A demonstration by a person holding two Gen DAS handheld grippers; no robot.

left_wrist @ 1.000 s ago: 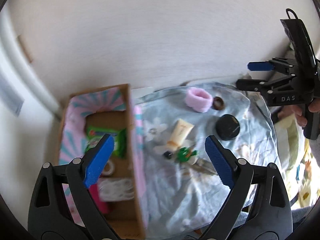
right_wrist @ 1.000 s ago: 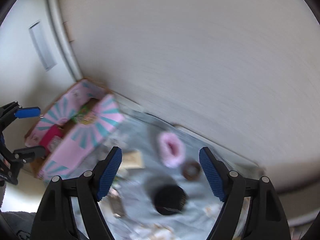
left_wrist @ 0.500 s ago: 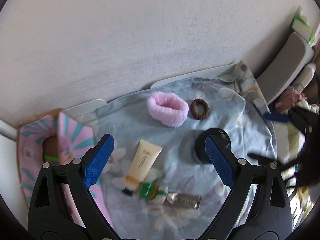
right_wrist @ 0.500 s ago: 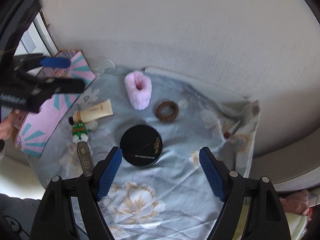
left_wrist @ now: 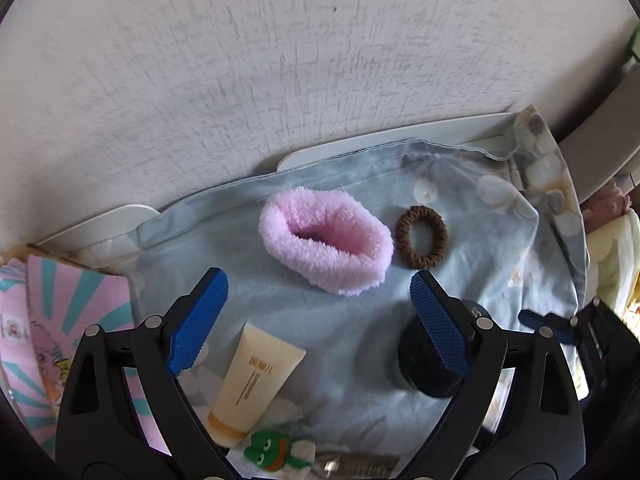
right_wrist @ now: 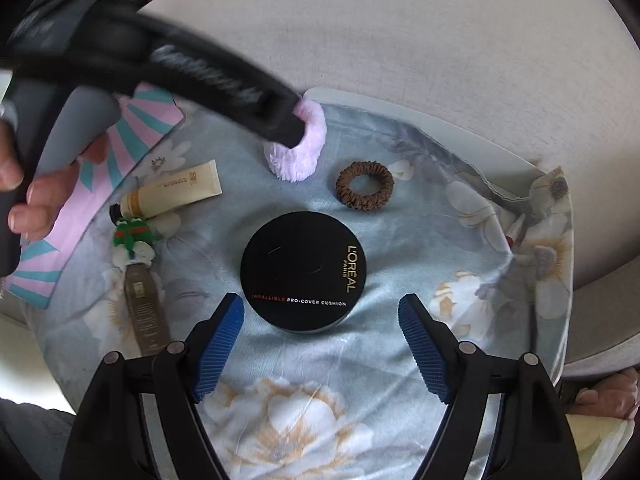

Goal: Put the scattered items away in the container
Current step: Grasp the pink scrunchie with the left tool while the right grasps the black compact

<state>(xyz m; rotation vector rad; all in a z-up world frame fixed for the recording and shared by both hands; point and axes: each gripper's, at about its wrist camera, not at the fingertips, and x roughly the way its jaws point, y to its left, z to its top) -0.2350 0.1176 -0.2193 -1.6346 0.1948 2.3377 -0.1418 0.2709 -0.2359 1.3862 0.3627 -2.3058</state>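
Observation:
A fluffy pink band (left_wrist: 326, 238) lies on the blue flowered cloth (left_wrist: 352, 332), just ahead of my open, empty left gripper (left_wrist: 318, 322). A brown hair tie (left_wrist: 421, 237) lies to its right. A cream tube (left_wrist: 256, 380) and a green frog clip (left_wrist: 268, 448) lie below. My right gripper (right_wrist: 320, 350) is open and empty, just short of the black round compact (right_wrist: 304, 272). The pink band (right_wrist: 298, 152), hair tie (right_wrist: 364, 186), tube (right_wrist: 172, 194) and frog clip (right_wrist: 134, 238) show beyond it. The pink-and-teal box (left_wrist: 68, 340) stands at the left.
A brown tube (right_wrist: 146, 312) lies by the frog clip. The left gripper's arm (right_wrist: 160, 60) crosses the upper left of the right wrist view. A wall (left_wrist: 280, 60) runs behind the table. Soft fabrics (left_wrist: 612, 248) lie at the right.
My left gripper has swung right from the box and closed in on the pink band. My right gripper has dropped toward the black compact. Both jaws stay open.

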